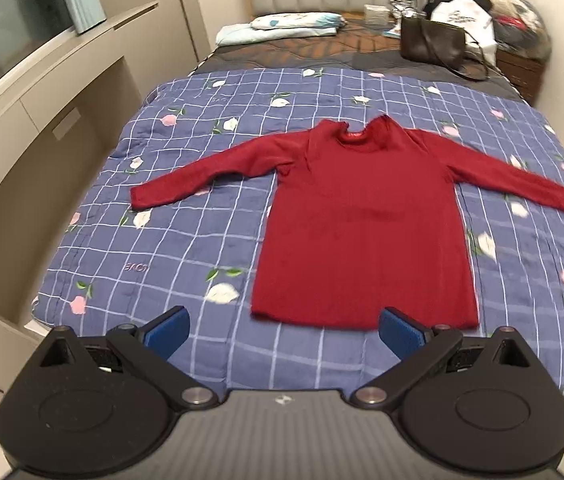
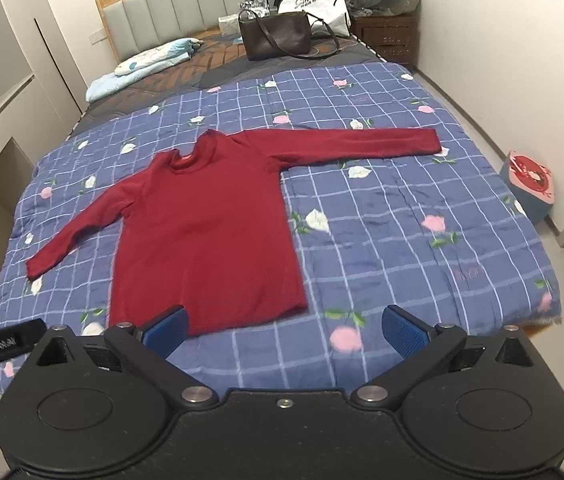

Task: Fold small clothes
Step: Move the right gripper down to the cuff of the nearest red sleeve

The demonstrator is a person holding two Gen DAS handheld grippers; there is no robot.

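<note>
Red shirt [image 1: 361, 220] lies flat on the bed [image 1: 186, 240], not folded yet.
Both hand-held grippers, left [image 1: 283, 334] and right [image 2: 283, 334], gape apart, holding nothing; next, grab a sleeve.

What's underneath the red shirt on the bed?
The red shirt lies flat, sleeves spread, on a blue checked quilt with flowers. The quilt's pattern directly beneath it is covered, so nothing else can be confirmed there.

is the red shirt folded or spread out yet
Spread out. The red shirt lies flat on the blue checked quilt, both sleeves stretched sideways, no folds visible.
</note>
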